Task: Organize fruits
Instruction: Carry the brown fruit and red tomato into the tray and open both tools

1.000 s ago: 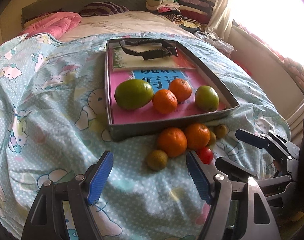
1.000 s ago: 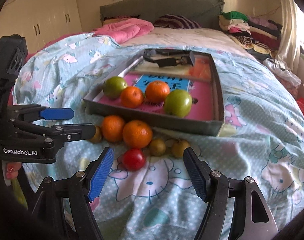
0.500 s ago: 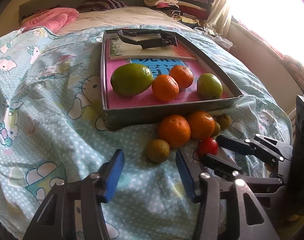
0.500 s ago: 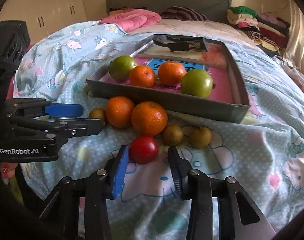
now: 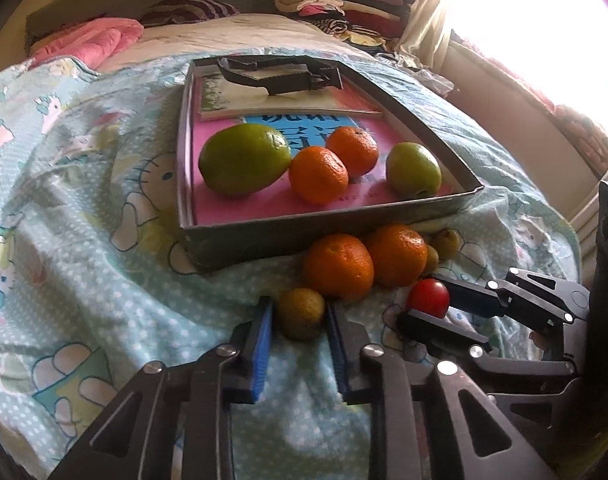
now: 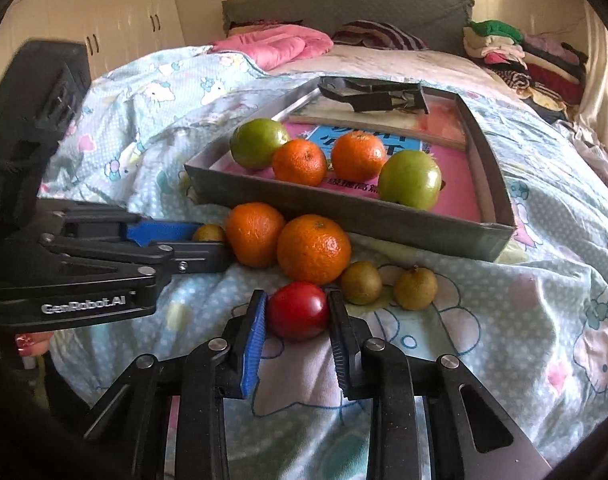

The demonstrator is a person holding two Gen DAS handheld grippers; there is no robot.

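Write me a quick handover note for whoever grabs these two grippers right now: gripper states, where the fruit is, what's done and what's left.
Left gripper: jaws have just closed on the small brown-green fruit on the blanket.
Right gripper: just closed on the red fruit, also not lifted yet.
Tray: two green fruits and two oranges already inside.
On the blanket in front of the tray: two oranges and two more small brown fruits.
Left: lift both held fruits into the tray, then bring in the other four.
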